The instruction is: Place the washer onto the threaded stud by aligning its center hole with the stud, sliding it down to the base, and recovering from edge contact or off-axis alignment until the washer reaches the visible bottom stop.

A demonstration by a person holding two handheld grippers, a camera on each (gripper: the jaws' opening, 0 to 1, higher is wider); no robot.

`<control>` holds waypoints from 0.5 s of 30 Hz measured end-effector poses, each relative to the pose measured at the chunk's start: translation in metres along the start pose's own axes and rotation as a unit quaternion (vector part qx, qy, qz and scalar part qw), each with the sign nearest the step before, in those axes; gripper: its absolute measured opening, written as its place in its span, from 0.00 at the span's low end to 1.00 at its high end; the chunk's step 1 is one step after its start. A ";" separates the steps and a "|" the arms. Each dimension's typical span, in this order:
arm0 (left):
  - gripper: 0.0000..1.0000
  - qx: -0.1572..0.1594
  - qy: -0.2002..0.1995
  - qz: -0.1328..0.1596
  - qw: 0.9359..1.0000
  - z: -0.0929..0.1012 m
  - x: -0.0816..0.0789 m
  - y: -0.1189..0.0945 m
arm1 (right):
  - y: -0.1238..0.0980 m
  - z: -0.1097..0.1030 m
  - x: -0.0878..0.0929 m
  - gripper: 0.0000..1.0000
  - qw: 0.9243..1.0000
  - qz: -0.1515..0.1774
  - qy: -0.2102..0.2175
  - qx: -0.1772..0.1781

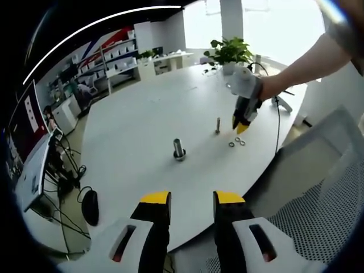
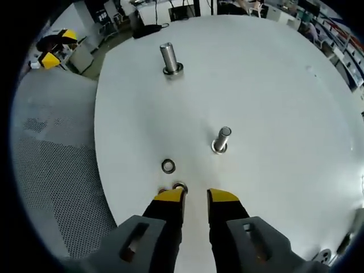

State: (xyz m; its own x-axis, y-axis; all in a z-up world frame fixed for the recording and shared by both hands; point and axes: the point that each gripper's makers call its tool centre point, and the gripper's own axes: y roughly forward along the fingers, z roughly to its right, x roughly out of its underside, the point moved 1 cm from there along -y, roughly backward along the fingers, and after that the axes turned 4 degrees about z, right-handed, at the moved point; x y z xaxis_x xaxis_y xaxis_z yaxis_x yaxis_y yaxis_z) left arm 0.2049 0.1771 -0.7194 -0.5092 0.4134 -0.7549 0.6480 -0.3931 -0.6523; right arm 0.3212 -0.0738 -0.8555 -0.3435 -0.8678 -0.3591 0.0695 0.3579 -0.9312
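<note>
Pickup step: right tool (image 2: 190, 196), jaws slightly apart and empty, hovers over a washer (image 2: 180, 186) on the bench (image 2: 273, 85); stud (image 2: 221, 139) at one o'clock. Next, I'd say: close, lift, align. Left tool (image 1: 192, 198) open, idle.

Shiny metal studs (image 2: 221, 139), matt white table (image 2: 273, 85)

White table (image 2: 273, 85), yellow-tipped tool (image 2: 194, 196)

bright, even daylight from blown-out windows (image 1: 273, 23) beyond the white table (image 1: 148, 114); soft, faint shadows only. mild glare on the tabletop. strong fisheye bending toward the edges, straight lines curved. centre sharp, rims smeared and slightly blurred.
</note>
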 end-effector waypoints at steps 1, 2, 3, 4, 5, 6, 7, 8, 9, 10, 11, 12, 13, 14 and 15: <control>0.28 -0.001 0.000 0.000 1.000 0.000 0.000 0.000 | -0.001 -0.003 0.001 0.18 1.000 0.001 0.000 -0.002; 0.28 -0.001 0.000 0.000 1.000 0.000 0.000 0.000 | -0.002 -0.004 0.001 0.18 1.000 0.001 0.001 -0.004; 0.28 -0.002 -0.001 0.000 1.000 -0.001 0.000 0.000 | -0.003 -0.006 0.001 0.19 1.000 0.002 0.003 -0.005; 0.28 -0.002 -0.002 0.000 1.000 -0.001 0.000 0.000 | -0.004 -0.008 0.001 0.19 1.000 0.004 0.007 -0.007; 0.28 -0.002 -0.001 0.000 1.000 -0.001 0.000 0.000 | -0.005 -0.010 0.001 0.20 1.000 0.006 0.007 -0.008; 0.28 -0.002 -0.001 0.000 1.000 -0.001 0.000 0.000 | -0.006 -0.015 0.001 0.21 1.000 0.007 0.008 -0.011; 0.28 -0.002 0.000 0.000 1.000 -0.001 0.000 0.000 | -0.006 -0.018 0.001 0.21 1.000 0.008 0.008 -0.013; 0.28 -0.001 0.002 -0.001 1.000 0.000 0.000 0.000 | -0.006 -0.022 0.002 0.21 1.000 0.007 0.006 -0.015; 0.28 -0.001 0.003 -0.001 1.000 0.000 0.000 0.000 | -0.006 -0.025 0.002 0.21 1.000 0.008 0.001 -0.015; 0.28 -0.001 0.003 -0.001 1.000 0.000 0.000 0.000 | -0.005 -0.026 0.002 0.21 1.000 0.009 -0.007 -0.014; 0.28 -0.001 0.003 0.000 1.000 0.000 0.000 0.000 | -0.004 -0.027 0.005 0.21 1.000 0.004 -0.010 -0.013; 0.28 -0.002 0.003 0.000 1.000 0.000 0.000 0.000 | -0.002 -0.029 0.010 0.21 1.000 -0.005 -0.014 -0.012; 0.28 -0.002 0.003 0.001 1.000 0.000 0.000 0.000 | -0.002 -0.029 0.011 0.21 1.000 -0.007 -0.015 -0.012; 0.28 -0.002 0.003 0.001 1.000 0.000 0.000 0.000 | -0.001 -0.030 0.013 0.21 1.000 -0.007 -0.014 -0.012; 0.28 -0.002 0.003 0.001 1.000 0.000 0.000 0.000 | 0.000 -0.030 0.014 0.21 1.000 -0.007 -0.013 -0.013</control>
State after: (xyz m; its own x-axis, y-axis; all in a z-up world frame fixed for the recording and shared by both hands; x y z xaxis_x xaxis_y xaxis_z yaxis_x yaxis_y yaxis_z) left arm 0.2051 0.1775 -0.7191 -0.5049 0.4174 -0.7555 0.6512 -0.3903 -0.6508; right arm 0.2883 -0.0754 -0.8583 -0.3200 -0.8815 -0.3472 0.0406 0.3533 -0.9346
